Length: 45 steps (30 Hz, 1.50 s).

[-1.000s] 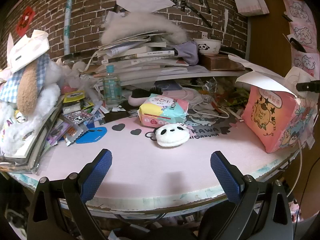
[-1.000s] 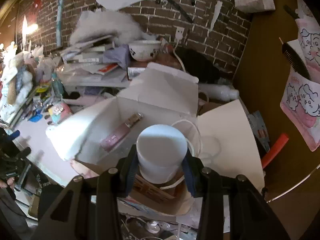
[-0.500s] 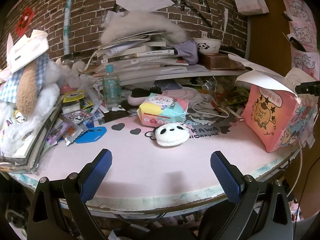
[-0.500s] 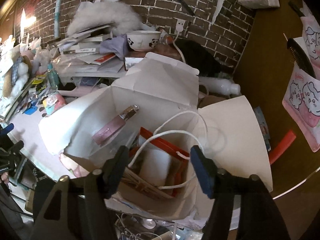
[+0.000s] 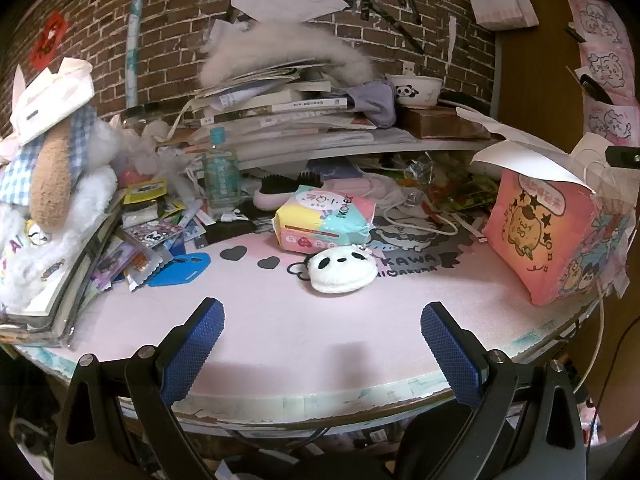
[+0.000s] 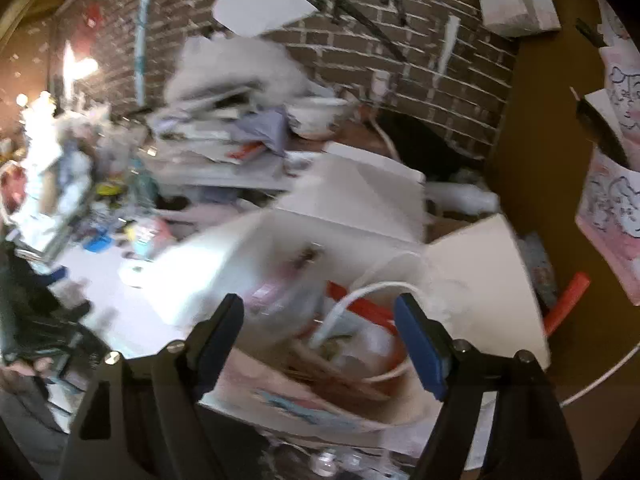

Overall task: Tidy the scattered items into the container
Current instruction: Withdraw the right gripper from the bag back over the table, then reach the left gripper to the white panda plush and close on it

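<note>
The container is a pink cartoon-printed paper bag [image 5: 548, 236] with white open flaps, at the table's right edge. In the blurred right wrist view I look down into its open top [image 6: 320, 280]; a pink tube and white cords lie inside. My right gripper [image 6: 320, 340] is open and empty just above the bag's near rim. My left gripper [image 5: 320, 348] is open and empty over the table's front edge. A panda plush pouch [image 5: 344, 270] and a pastel Kotex pack [image 5: 324, 220] lie ahead of it on the pink mat [image 5: 280, 320].
A plush toy [image 5: 52, 184] and a book with sachets [image 5: 132, 240] crowd the left. A bottle [image 5: 219, 176], hairbrush [image 5: 280, 188], cables [image 5: 416, 216] and stacked books [image 5: 280, 112] fill the back. A panda bowl [image 5: 416, 90] sits on a box.
My right gripper opened and let the white cylinder drop into the bag, then pulled back and swung left, blurring its view. The left gripper has not moved.
</note>
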Each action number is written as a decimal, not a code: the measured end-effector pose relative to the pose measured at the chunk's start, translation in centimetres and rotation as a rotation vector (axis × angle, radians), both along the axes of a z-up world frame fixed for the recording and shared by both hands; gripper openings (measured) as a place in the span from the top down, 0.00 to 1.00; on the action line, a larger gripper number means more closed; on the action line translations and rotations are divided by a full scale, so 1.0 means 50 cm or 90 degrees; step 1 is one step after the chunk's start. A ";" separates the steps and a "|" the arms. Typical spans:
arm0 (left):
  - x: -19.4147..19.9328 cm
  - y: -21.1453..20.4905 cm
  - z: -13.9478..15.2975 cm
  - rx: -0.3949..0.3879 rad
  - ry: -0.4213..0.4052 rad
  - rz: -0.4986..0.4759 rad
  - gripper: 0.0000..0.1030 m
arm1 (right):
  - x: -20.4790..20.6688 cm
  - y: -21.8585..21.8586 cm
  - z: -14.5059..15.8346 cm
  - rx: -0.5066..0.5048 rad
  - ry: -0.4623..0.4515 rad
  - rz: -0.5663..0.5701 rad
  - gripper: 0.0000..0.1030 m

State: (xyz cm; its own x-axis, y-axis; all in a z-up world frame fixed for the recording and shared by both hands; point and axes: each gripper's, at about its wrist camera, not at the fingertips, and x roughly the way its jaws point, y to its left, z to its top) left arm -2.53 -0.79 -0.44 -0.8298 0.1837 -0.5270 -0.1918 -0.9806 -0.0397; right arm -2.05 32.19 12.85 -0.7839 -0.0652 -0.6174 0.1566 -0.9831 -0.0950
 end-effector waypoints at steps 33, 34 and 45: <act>-0.009 -0.017 -0.024 0.012 -0.023 0.018 0.04 | -0.016 -0.357 -0.102 -0.079 -0.042 0.287 0.27; -0.009 -0.019 -0.025 0.012 -0.023 0.019 0.04 | -0.019 -0.360 -0.106 -0.080 -0.046 0.287 0.27; -0.040 -0.021 -0.044 0.043 -0.043 0.003 0.04 | -0.060 -0.369 -0.174 -0.090 -0.094 0.258 0.27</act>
State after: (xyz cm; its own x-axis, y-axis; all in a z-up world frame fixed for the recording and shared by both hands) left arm -4.53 -1.83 -2.63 -0.7938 0.2169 -0.5682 -0.1824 -0.9761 -0.1177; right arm -5.06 13.74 4.14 -0.5818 -0.4399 -0.6841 0.5333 -0.8414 0.0875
